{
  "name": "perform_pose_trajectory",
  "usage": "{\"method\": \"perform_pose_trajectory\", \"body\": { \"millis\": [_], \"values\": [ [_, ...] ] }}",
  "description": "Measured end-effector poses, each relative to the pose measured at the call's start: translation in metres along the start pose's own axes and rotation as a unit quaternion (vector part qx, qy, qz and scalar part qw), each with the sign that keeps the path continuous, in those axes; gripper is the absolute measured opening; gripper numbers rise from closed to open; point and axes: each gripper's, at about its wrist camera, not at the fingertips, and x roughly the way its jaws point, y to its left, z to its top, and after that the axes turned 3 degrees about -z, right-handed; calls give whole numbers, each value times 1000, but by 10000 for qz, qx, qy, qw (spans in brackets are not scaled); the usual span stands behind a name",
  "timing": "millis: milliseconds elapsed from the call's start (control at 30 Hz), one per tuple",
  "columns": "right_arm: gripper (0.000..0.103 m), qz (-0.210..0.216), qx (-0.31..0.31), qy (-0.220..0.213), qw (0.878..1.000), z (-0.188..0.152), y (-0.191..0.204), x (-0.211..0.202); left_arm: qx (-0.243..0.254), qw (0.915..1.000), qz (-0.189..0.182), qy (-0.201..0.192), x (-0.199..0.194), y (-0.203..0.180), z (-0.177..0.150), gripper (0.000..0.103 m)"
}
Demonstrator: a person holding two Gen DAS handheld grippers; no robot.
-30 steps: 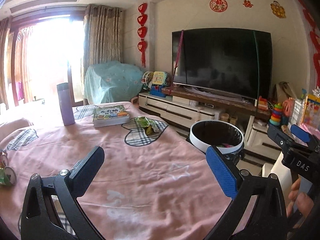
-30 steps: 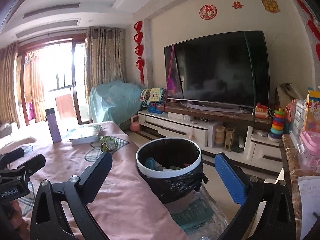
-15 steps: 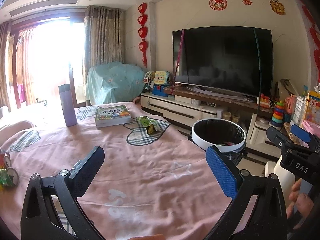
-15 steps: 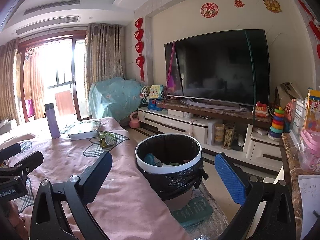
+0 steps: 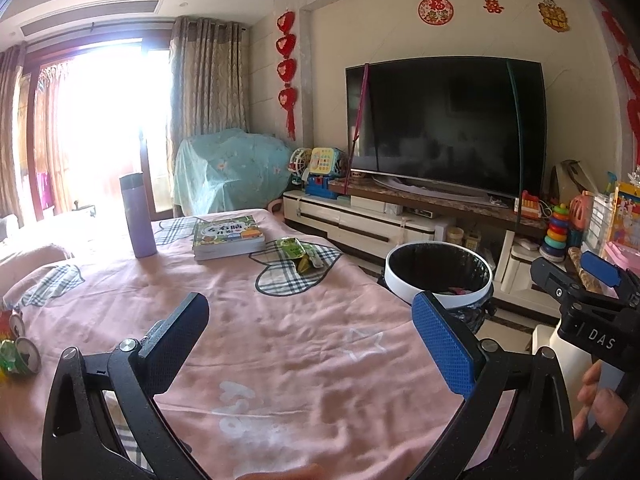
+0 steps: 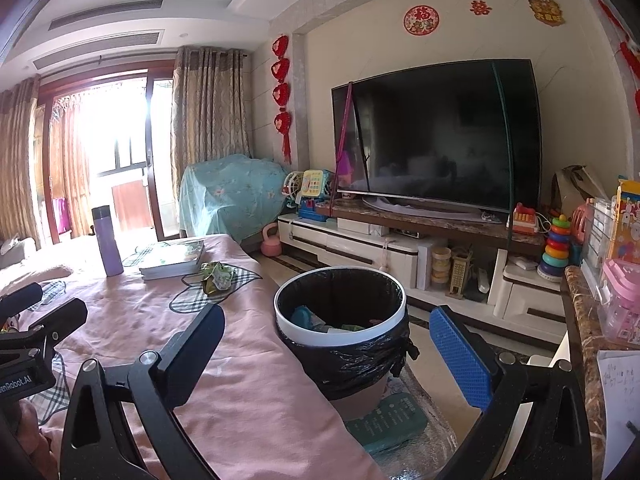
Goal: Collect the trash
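Note:
A green snack wrapper [image 5: 301,255] lies crumpled on a plaid heart patch of the pink tablecloth [image 5: 280,340], far from both grippers; it also shows in the right wrist view [image 6: 216,276]. A white-rimmed bin with a black liner [image 6: 340,332] stands on the floor beside the table and holds some trash; it also shows in the left wrist view [image 5: 438,276]. My left gripper [image 5: 312,340] is open and empty over the cloth. My right gripper [image 6: 326,350] is open and empty just before the bin. Crushed cans [image 5: 16,354] lie at the table's left edge.
A purple flask [image 5: 138,216] and a stack of books [image 5: 228,236] stand at the table's far side. A TV cabinet [image 6: 400,248] with toys lines the wall behind the bin. A marble counter [image 6: 592,340] with a pink box is at the right.
Both views have shifted slightly; the left gripper has drawn back and up a little, so the table looks farther. Both grippers stay open and empty.

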Motion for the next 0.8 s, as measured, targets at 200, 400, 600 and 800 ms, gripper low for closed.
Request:
{"method": "perform_pose_trajectory", "body": {
  "millis": [200, 400, 600, 800],
  "values": [
    [103, 23, 19, 10, 10000, 0, 2, 0, 5, 10000, 25, -40, -1, -2, 1, 103],
    [103, 39, 19, 5, 10000, 0, 3, -1, 13, 10000, -8, -59, -2, -3, 1, 103],
    [103, 46, 30, -7, 10000, 0, 4, -1, 4, 10000, -2, -61, -2, -2, 1, 103],
    [103, 57, 26, 3, 10000, 0, 4, -1, -1, 10000, 12, -40, -2, -2, 0, 103]
  ]
}}
